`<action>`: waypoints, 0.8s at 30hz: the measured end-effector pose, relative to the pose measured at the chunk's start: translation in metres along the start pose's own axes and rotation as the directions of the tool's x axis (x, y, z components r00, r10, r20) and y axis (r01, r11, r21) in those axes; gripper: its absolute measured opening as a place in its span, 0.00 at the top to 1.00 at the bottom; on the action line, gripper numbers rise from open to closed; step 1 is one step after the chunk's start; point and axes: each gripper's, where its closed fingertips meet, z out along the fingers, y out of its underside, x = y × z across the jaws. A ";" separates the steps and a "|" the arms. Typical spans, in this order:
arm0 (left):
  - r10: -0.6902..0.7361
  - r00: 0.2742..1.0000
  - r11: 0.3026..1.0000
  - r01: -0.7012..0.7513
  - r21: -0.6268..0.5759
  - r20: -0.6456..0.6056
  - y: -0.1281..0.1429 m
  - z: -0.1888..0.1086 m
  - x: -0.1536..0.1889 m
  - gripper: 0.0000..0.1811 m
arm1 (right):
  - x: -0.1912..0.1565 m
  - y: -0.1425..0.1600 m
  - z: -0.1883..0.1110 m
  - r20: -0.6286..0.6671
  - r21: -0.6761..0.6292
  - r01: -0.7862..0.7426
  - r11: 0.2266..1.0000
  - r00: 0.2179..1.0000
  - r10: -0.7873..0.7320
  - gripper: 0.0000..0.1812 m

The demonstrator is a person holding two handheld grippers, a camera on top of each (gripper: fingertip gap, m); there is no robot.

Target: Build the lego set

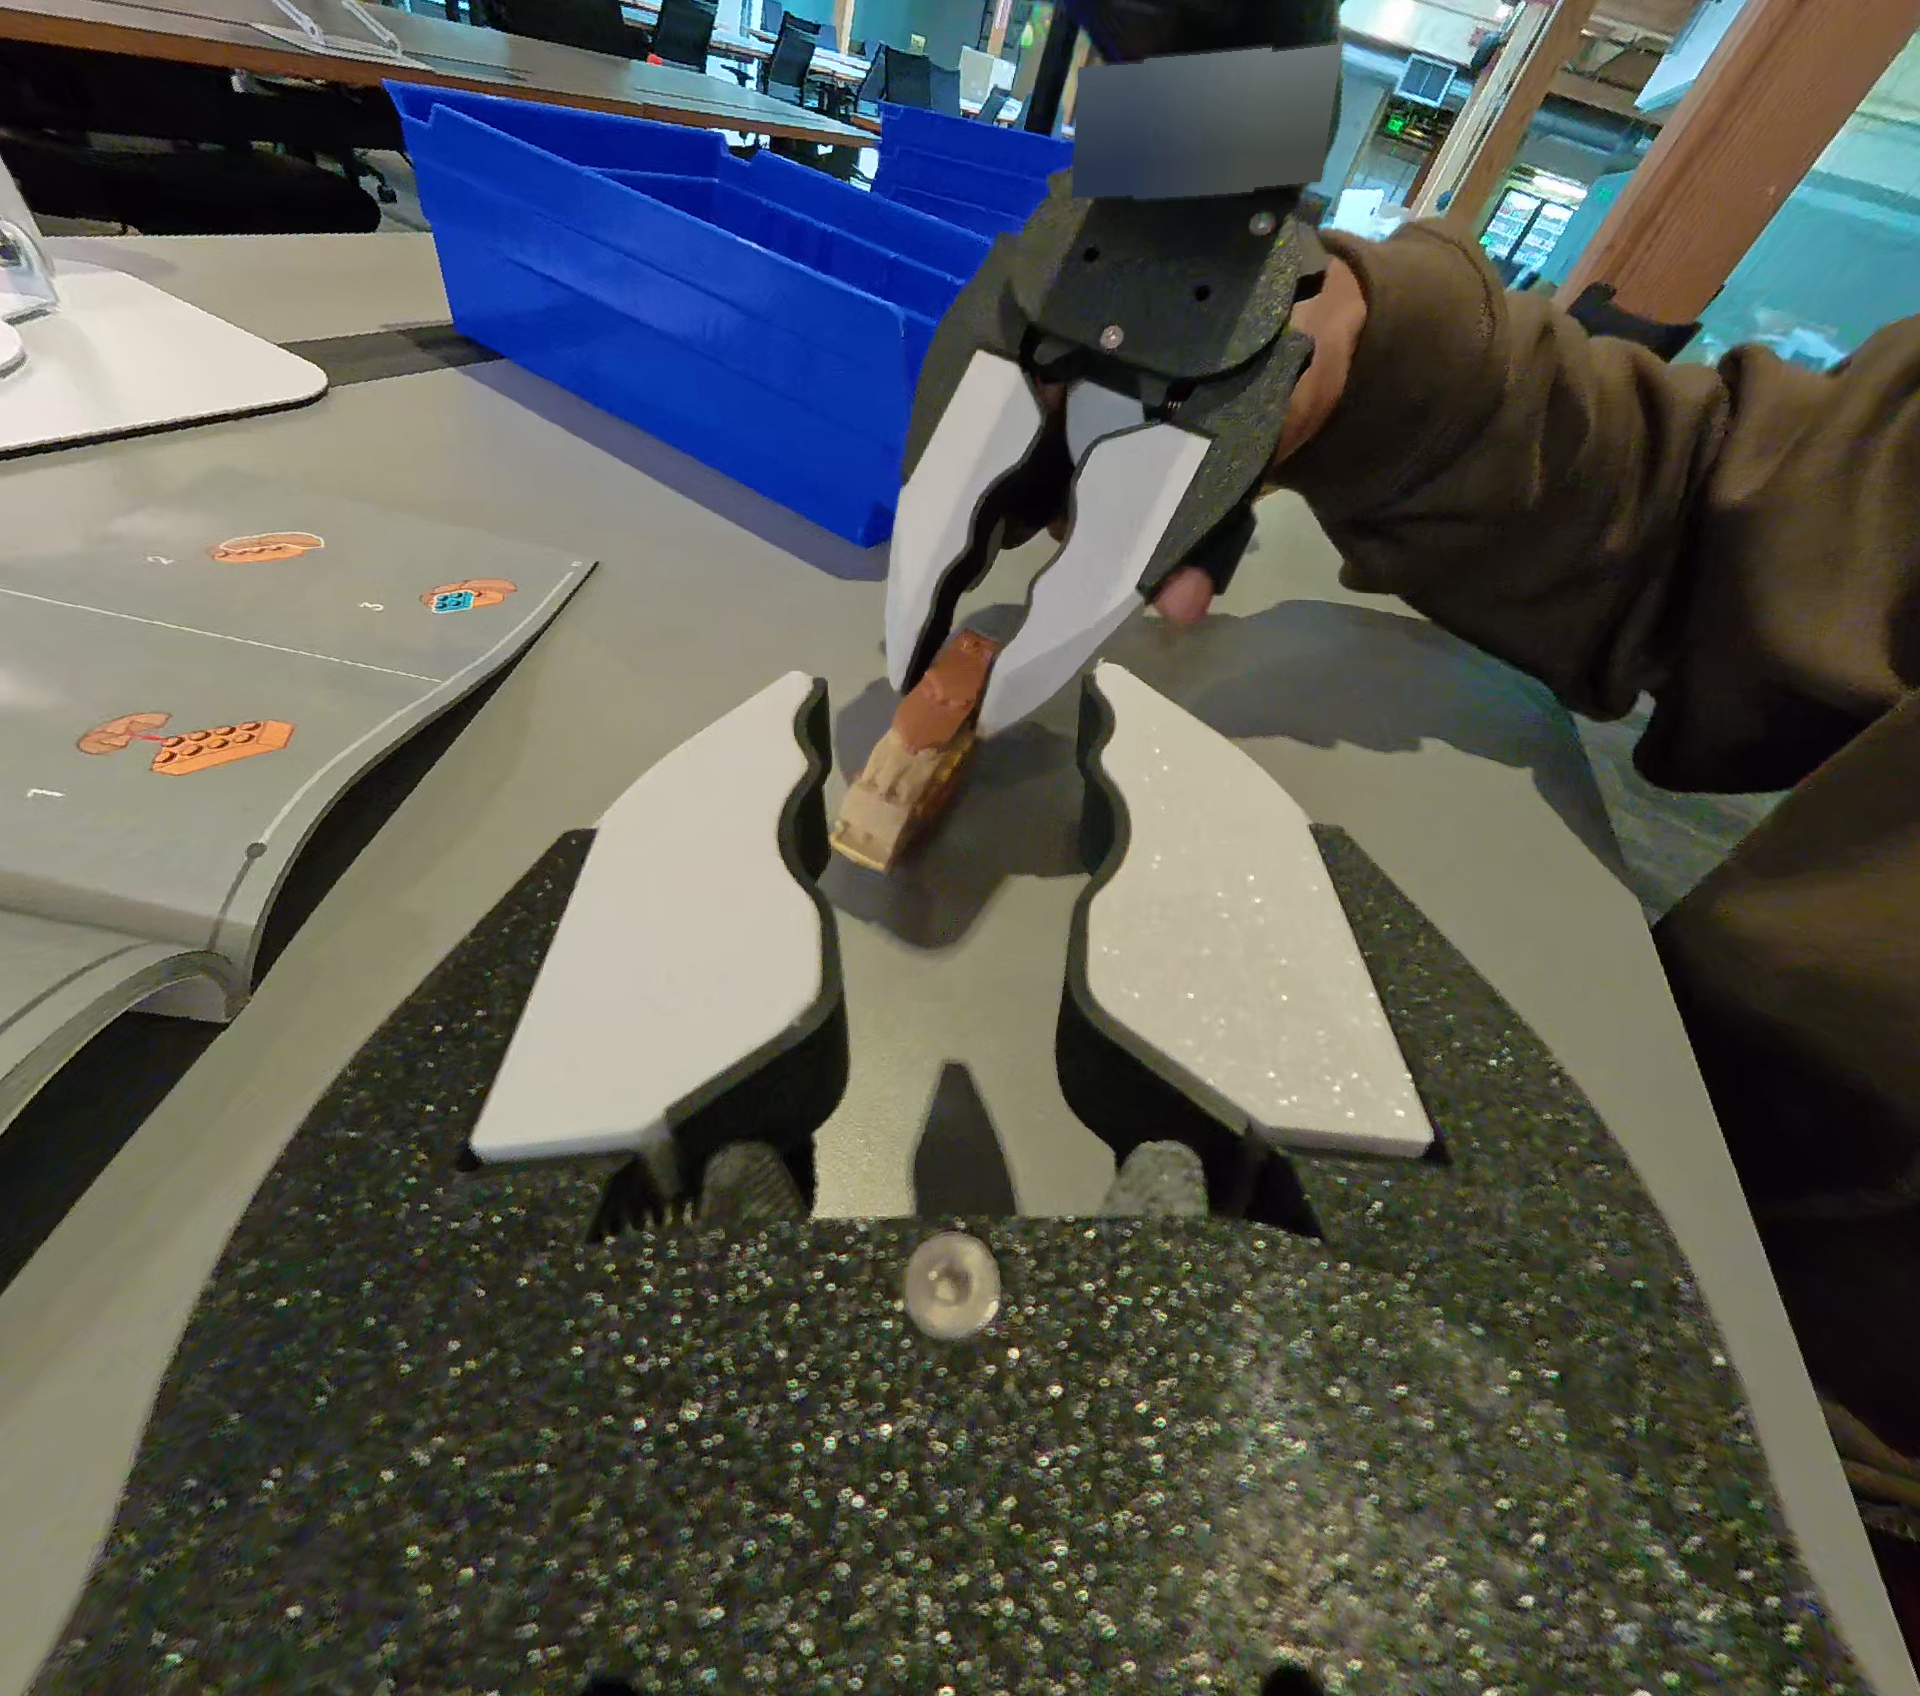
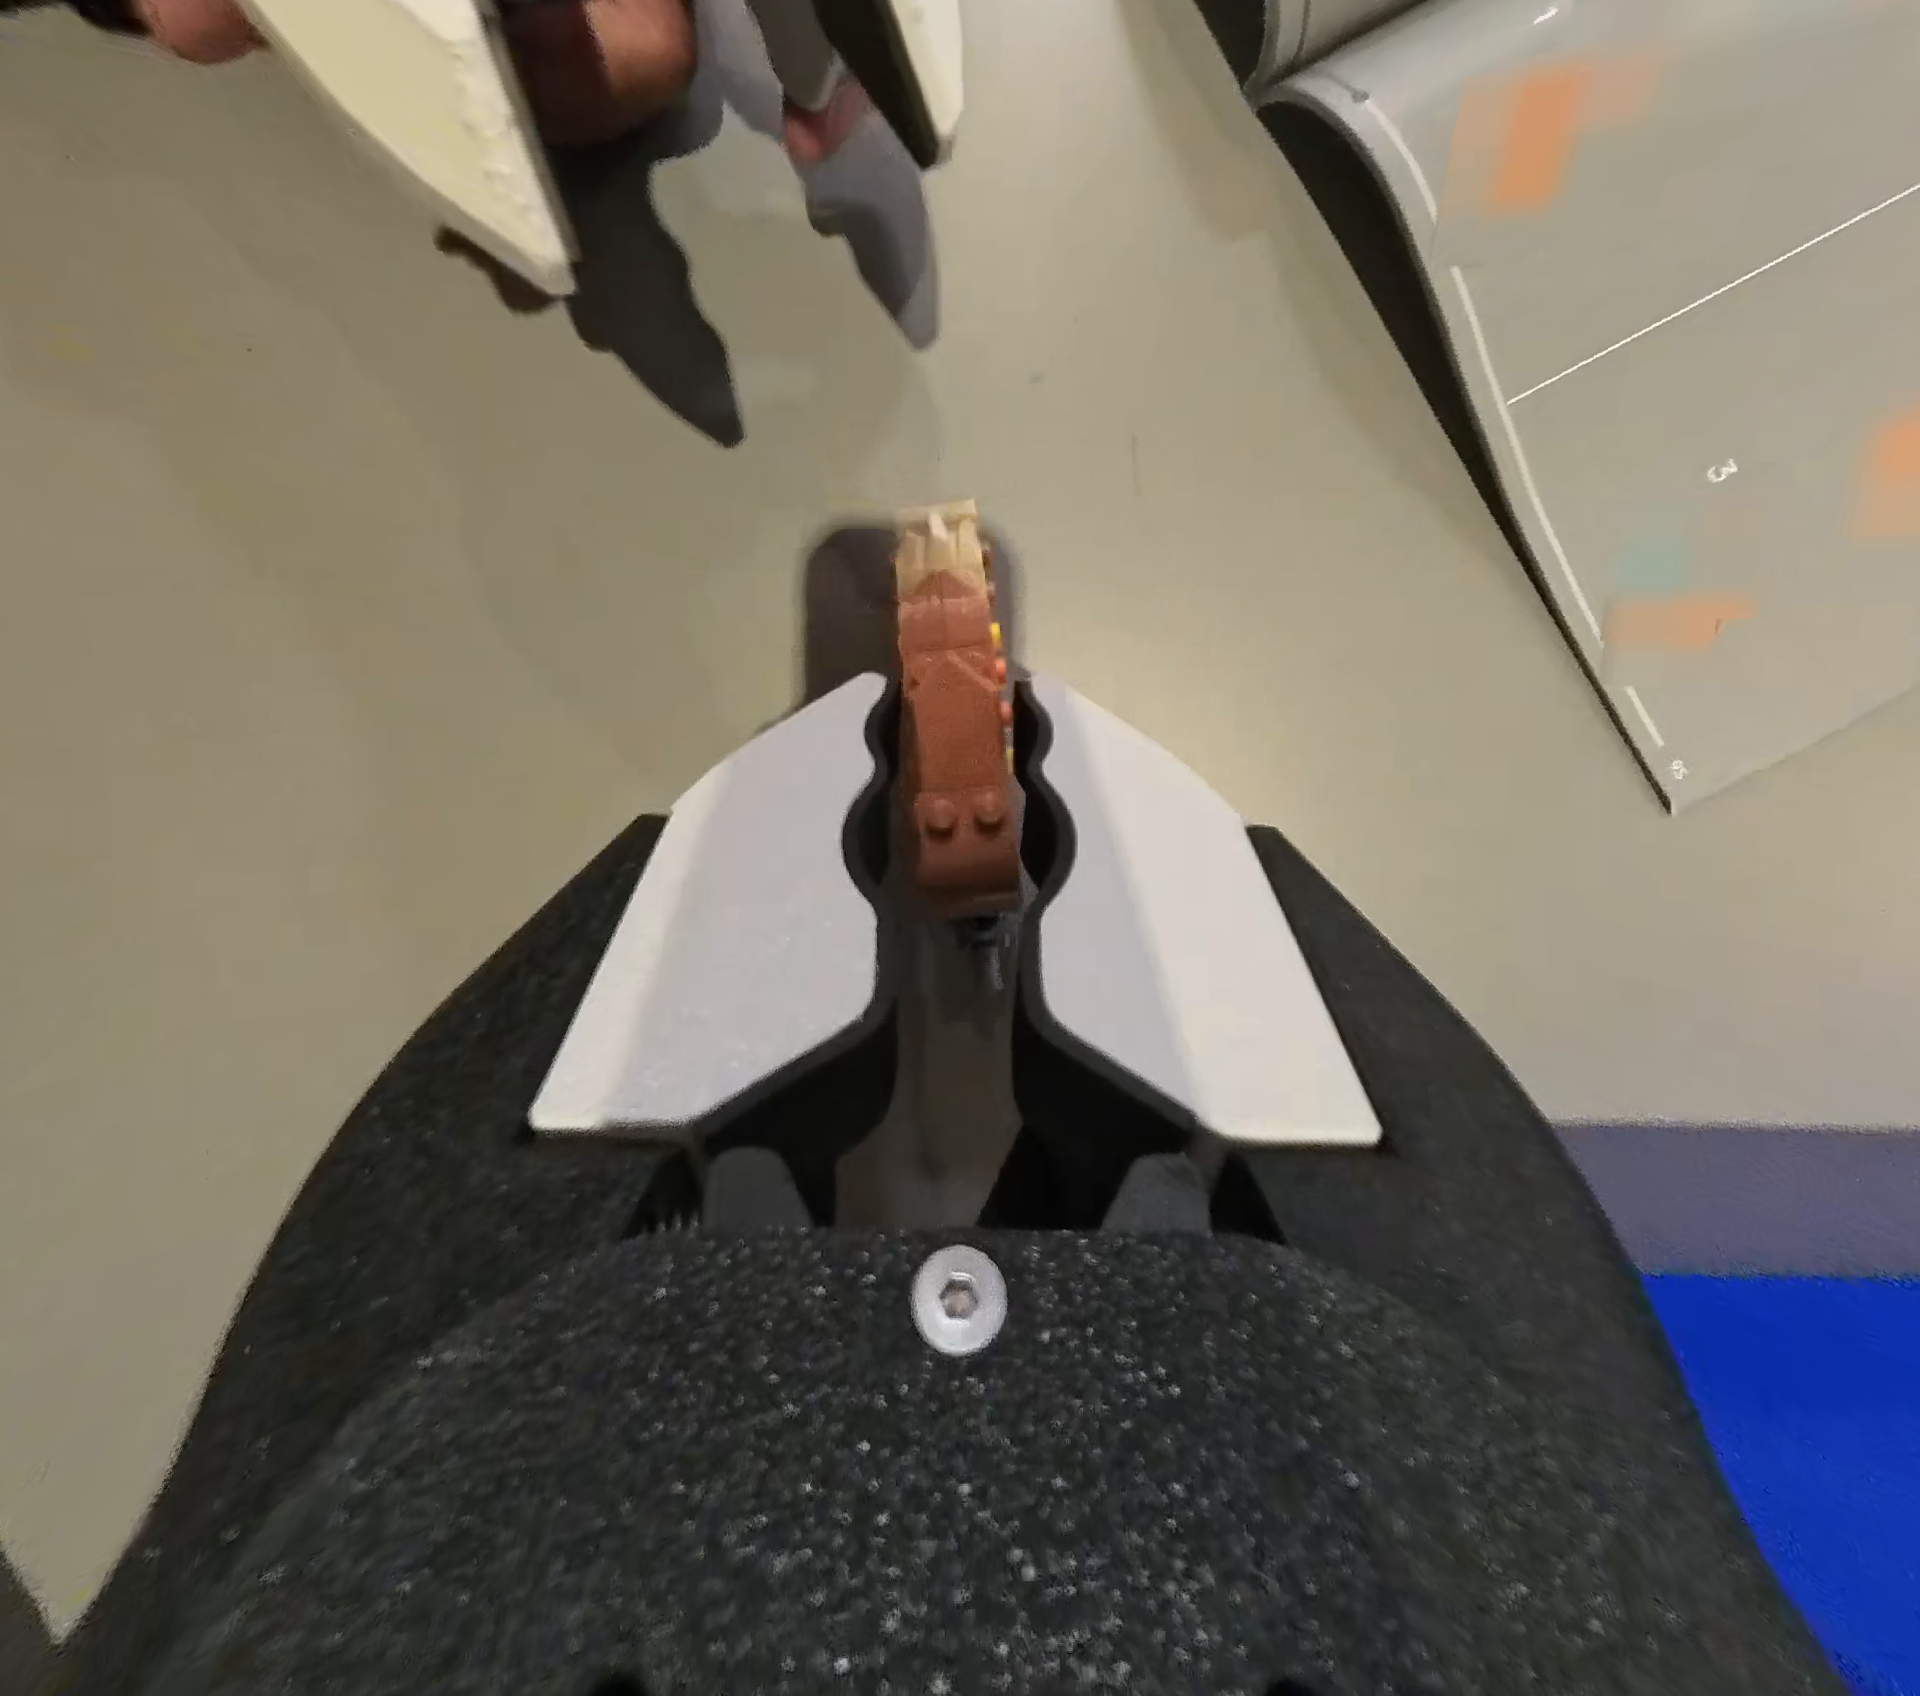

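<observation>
A small lego build [image 1: 914,763], brown at one end and tan at the other, is held low over the grey table [image 1: 665,524]. My right gripper [image 1: 951,696] comes down from the far side and is shut on the brown end. In the right wrist view the build [image 2: 956,753] sits between the fingers of that gripper [image 2: 951,701], tan end pointing away. My left gripper [image 1: 954,690] is open and empty; the build's tan end lies between its fingertips, close to the left finger [image 1: 707,898]. The left gripper [image 2: 821,373] also shows open in the right wrist view.
An open instruction booklet [image 1: 260,711] lies on the table to the left; it also shows in the right wrist view [image 2: 1662,420]. Blue plastic bins [image 1: 675,316] stand behind the work spot. A white pad [image 1: 135,379] lies at far left. A person's sleeve [image 1: 1558,503] reaches in from the right. My hands' fingertips stand some 8 centimeters from each other.
</observation>
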 end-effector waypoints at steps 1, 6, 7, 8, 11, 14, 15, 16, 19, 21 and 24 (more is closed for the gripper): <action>-0.003 1.000 1.000 0.003 0.002 -0.003 0.000 0.000 0.000 0.75 | -0.001 -0.002 -0.004 0.000 0.036 -0.005 0.999 1.000 0.005 0.89; -0.011 1.000 1.000 0.011 0.004 -0.017 -0.001 0.000 0.001 0.75 | -0.004 -0.005 -0.026 -0.017 0.216 -0.041 0.975 0.999 0.046 0.88; -0.012 1.000 1.000 0.012 0.006 -0.020 -0.001 0.000 0.001 0.75 | -0.004 -0.003 -0.031 -0.029 0.250 -0.045 0.967 0.998 0.054 0.87; -0.011 1.000 1.000 0.012 0.010 -0.023 -0.001 0.000 0.001 0.75 | -0.004 -0.002 -0.036 -0.041 0.289 -0.048 0.956 0.997 0.062 0.87; 0.001 1.000 1.000 0.000 0.031 -0.024 -0.005 0.000 0.001 0.75 | -0.003 0.004 -0.052 -0.082 0.419 -0.054 0.906 0.992 0.097 0.87; 0.034 0.999 0.998 -0.033 0.056 -0.016 -0.008 -0.001 0.002 0.75 | -0.003 0.007 -0.069 -0.135 0.573 -0.030 0.819 0.982 0.131 0.88; 0.046 0.999 0.997 -0.045 0.063 -0.013 -0.009 -0.001 0.002 0.75 | -0.002 0.009 -0.075 -0.160 0.604 -0.014 0.797 0.978 0.138 0.88; 0.054 0.998 0.996 -0.053 0.068 -0.010 -0.010 -0.001 0.001 0.75 | -0.001 0.010 -0.081 -0.194 0.624 0.012 0.781 0.971 0.140 0.88; 0.051 0.999 0.996 -0.050 0.072 -0.011 -0.011 -0.001 0.000 0.75 | 0.008 0.013 -0.104 -0.297 0.636 0.076 0.768 0.943 0.152 0.87; 0.034 0.999 0.996 -0.032 0.081 -0.011 -0.012 -0.001 -0.002 0.75 | 0.016 0.017 -0.120 -0.321 0.626 0.070 0.777 0.931 0.175 0.86; -0.001 1.000 0.995 0.003 0.103 -0.019 -0.015 -0.003 -0.006 0.76 | 0.031 0.032 -0.145 -0.382 0.591 0.070 0.804 0.902 0.203 0.87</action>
